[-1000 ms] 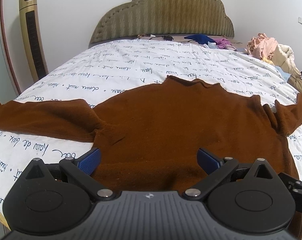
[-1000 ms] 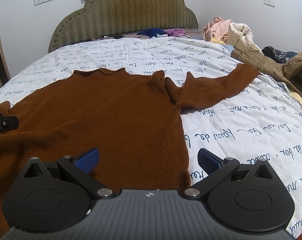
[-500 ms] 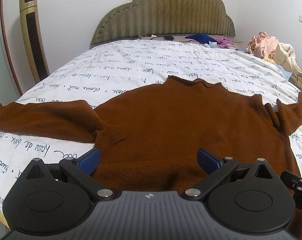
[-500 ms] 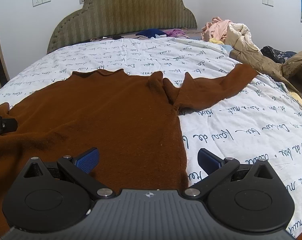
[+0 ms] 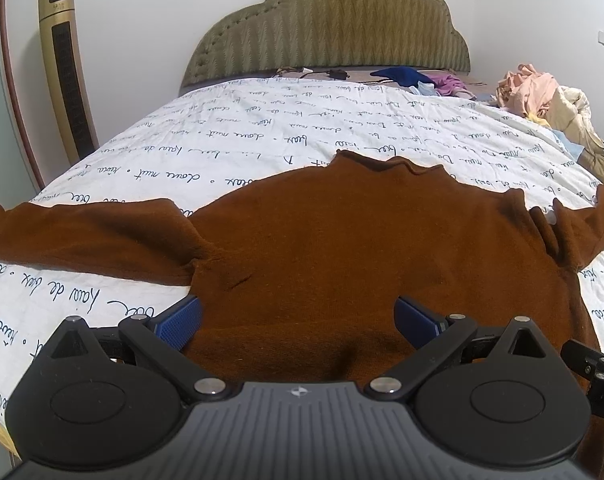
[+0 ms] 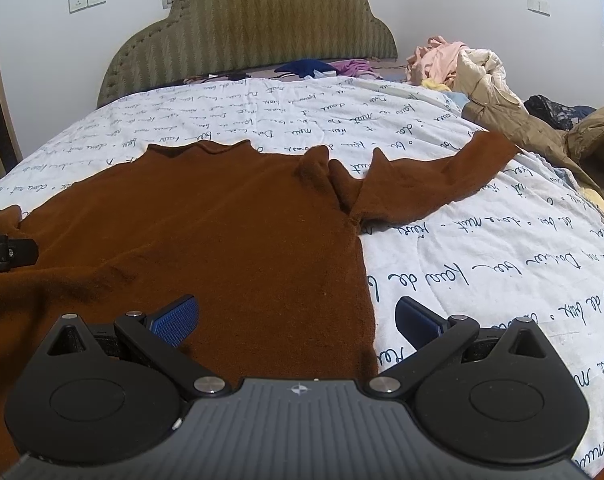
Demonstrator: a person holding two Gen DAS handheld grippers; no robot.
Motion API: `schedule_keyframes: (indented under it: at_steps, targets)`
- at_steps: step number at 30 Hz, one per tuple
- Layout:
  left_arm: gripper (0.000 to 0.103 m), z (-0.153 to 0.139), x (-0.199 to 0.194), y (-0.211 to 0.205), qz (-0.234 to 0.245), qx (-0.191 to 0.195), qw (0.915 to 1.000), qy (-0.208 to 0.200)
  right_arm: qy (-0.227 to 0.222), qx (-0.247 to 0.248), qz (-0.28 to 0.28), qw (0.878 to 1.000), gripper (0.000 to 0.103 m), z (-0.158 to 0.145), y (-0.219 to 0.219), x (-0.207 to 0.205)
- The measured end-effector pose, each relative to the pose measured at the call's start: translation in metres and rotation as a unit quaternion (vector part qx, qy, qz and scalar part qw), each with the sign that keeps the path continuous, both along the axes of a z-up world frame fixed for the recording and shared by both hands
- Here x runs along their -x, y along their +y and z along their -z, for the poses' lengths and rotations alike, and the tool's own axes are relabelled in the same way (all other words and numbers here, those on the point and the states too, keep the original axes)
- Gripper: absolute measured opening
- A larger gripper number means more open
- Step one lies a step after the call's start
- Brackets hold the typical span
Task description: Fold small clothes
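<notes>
A brown long-sleeved sweater (image 5: 362,248) (image 6: 205,236) lies flat on the bed, collar away from me, both sleeves spread sideways. My left gripper (image 5: 297,318) hovers open over the hem near the sweater's left side, with nothing between its blue pads (image 5: 180,322). Over the sweater's right edge my right gripper (image 6: 297,320) is open too, one pad (image 6: 175,320) above the fabric, the other above the quilt. The right sleeve (image 6: 430,184) is creased at the armpit. The hem under both grippers is hidden.
The bed has a white quilt (image 5: 261,136) with dark script and a padded headboard (image 5: 326,28). A heap of clothes (image 6: 462,68) and tan jackets (image 6: 542,136) lies at the right. A gold tower fan (image 5: 67,72) stands at the left.
Both views have shifted only slightly. The sweater looks the same and both grippers stay open.
</notes>
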State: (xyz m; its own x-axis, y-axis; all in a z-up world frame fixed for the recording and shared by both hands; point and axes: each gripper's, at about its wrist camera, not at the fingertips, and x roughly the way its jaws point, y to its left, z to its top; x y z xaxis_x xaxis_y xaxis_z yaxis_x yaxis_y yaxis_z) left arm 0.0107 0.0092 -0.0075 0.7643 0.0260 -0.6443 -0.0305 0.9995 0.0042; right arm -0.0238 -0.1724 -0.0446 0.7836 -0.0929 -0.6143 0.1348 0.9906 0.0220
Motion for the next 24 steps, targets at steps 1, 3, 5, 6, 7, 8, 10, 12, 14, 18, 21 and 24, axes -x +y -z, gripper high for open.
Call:
schedule_keyframes:
  at_steps: [1,3,5,6,7,8,10,12,14,18,21,24]
  targets:
    - [0.103,0.000,0.000,0.000,0.000,0.000,1.0000,0.000,-0.001,-0.001,-0.001,1.000,0.103,0.000,0.000,0.000]
    - [0.103,0.001,-0.001,0.000,-0.001,0.000,1.0000,0.000,-0.001,-0.004,-0.001,1.000,0.103,-0.001,0.000,-0.001]
    - [0.103,0.001,-0.001,0.000,0.000,-0.001,1.0000,0.000,-0.001,-0.004,0.000,1.000,0.103,-0.001,-0.001,-0.001]
    - [0.103,0.001,-0.001,0.000,0.000,-0.001,1.0000,0.001,-0.002,-0.004,0.001,1.000,0.103,-0.001,-0.001,-0.001]
    - [0.103,0.001,-0.001,0.000,0.001,-0.001,1.0000,0.001,-0.002,-0.005,0.001,1.000,0.103,0.000,-0.001,-0.001]
    - [0.103,0.001,-0.001,0.000,0.000,-0.001,1.0000,0.000,-0.001,-0.006,0.001,1.000,0.103,0.000,-0.002,-0.001]
    - [0.103,0.002,-0.002,0.000,0.000,0.001,1.0000,0.000,-0.002,-0.005,0.001,1.000,0.103,0.000,-0.002,-0.001]
    - [0.103,0.003,-0.004,-0.001,0.003,-0.002,1.0000,0.002,-0.003,-0.003,0.002,1.000,0.103,-0.001,-0.002,-0.001]
    - [0.103,0.003,-0.005,-0.002,0.002,-0.006,1.0000,0.001,-0.004,-0.001,0.003,1.000,0.103,-0.003,-0.004,-0.001]
    - [0.103,0.004,-0.008,-0.001,-0.002,-0.008,1.0000,0.003,-0.011,0.000,0.012,1.000,0.103,-0.009,-0.015,-0.004]
    - [0.103,0.006,-0.013,0.003,-0.009,-0.005,0.9999,0.007,-0.014,0.000,0.022,1.000,0.103,-0.013,-0.028,-0.009]
    - [0.103,0.008,-0.018,0.005,-0.014,-0.003,0.9998,0.012,-0.014,0.000,0.031,0.999,0.103,-0.013,-0.038,-0.012]
